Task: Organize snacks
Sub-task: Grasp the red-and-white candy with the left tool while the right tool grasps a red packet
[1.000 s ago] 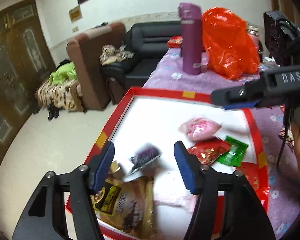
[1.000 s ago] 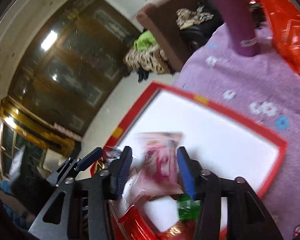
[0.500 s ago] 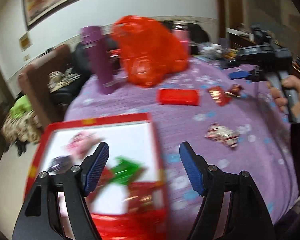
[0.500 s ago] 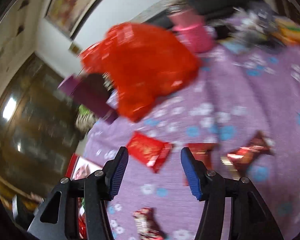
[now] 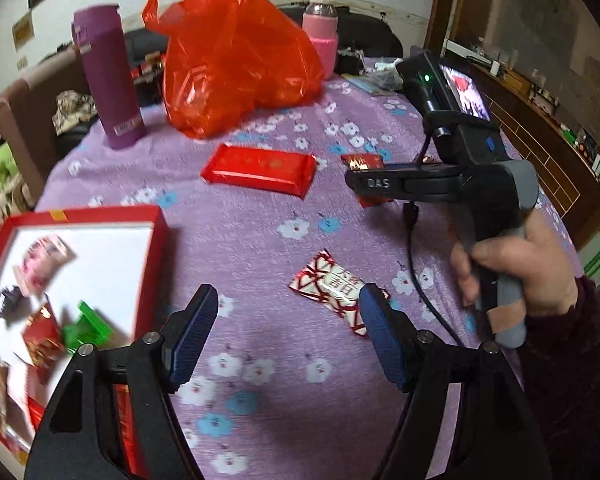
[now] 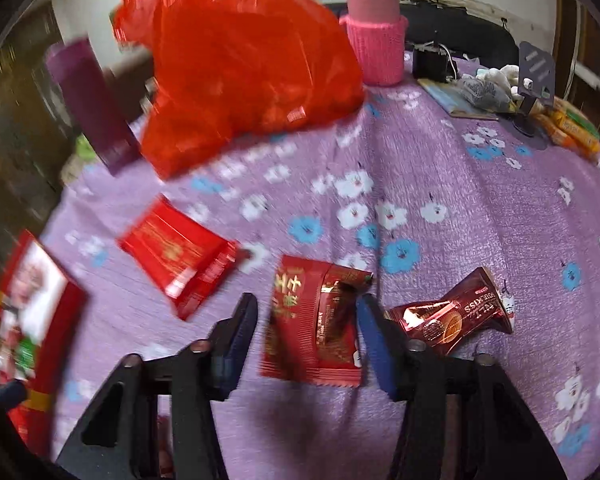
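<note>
Right gripper (image 6: 306, 334): jaws stood apart, empty, hovering low over the table; its pads flanked a red snack packet (image 6: 314, 326) that lay flat on the cloth between them, with no contact visible.
Just right of that gripper: a dark red foil candy (image 6: 454, 312), crumpled, beside the right finger.
Ahead-left of it: a flat red bar packet (image 6: 178, 250), apart from the other snacks.
Left gripper (image 5: 286, 334): jaws wide apart, holding nothing; a red-and-white wrapped candy (image 5: 334, 286) lay just ahead of its right pad (image 5: 380, 340), partly behind the tip.
Left of that gripper: a red-rimmed box (image 5: 156, 220) with a white floor, holding about 5 small packets, blurred.
Surface: purple cloth (image 5: 260, 248) printed with white and blue flowers.
Farther ahead: a red plastic bag (image 5: 232, 56), a purple flask (image 5: 108, 80) to its left and a bottle in a pink knit sleeve (image 6: 376, 36) to its right.
Far right edge: small packets and clutter, too blurred to name.
Room: a pale wall behind, dark wooden panelling at right.
</note>
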`<action>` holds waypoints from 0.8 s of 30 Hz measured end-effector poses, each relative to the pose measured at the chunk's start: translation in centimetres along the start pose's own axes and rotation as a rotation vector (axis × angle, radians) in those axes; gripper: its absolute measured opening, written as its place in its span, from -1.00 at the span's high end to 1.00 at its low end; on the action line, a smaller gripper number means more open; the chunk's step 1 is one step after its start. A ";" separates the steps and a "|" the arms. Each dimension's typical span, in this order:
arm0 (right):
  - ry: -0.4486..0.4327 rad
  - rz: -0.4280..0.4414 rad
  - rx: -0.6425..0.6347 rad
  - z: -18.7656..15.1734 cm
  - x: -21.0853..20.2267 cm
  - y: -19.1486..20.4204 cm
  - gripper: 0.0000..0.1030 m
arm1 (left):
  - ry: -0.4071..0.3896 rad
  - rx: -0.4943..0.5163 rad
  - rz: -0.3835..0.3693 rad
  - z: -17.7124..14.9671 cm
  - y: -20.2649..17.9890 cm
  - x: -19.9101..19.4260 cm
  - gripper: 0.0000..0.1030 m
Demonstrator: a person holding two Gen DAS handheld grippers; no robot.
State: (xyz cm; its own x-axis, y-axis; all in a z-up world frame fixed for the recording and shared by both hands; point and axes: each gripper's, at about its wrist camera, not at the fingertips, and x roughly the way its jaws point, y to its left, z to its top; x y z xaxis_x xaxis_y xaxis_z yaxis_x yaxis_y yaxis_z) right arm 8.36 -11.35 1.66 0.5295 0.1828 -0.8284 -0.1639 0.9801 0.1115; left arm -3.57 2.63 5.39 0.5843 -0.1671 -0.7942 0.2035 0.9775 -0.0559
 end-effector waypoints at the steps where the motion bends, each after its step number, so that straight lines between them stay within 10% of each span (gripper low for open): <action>1: -0.012 -0.019 -0.020 -0.1 0.1 0.3 0.11 | 0.007 -0.011 -0.002 0.0 -0.2 0.1 -0.41; 6: -0.023 -0.013 0.005 0.2 -0.7 -0.1 0.28 | 0.029 -0.033 0.027 0.3 -1.9 1.5 -0.41; 10: -0.089 0.119 0.146 1.3 -3.6 -3.5 0.81 | 0.066 -0.038 0.078 0.4 -2.8 3.6 -0.41; 19: -0.064 0.228 0.215 1.4 -3.7 -5.9 0.69 | 0.082 -0.043 0.106 -0.6 -3.2 5.7 -0.36; 24: -0.021 0.137 0.133 1.3 -2.7 -3.2 0.20 | 0.061 -0.031 0.089 -0.5 -2.6 5.4 0.07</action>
State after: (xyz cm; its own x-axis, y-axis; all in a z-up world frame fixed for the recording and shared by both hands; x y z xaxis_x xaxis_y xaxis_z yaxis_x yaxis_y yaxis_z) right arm 8.53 -14.92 4.25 0.5276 0.3158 -0.7886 -0.1255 0.9471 0.2952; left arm -1.31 -0.73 0.90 0.5497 -0.0723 -0.8322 0.1278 0.9918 -0.0018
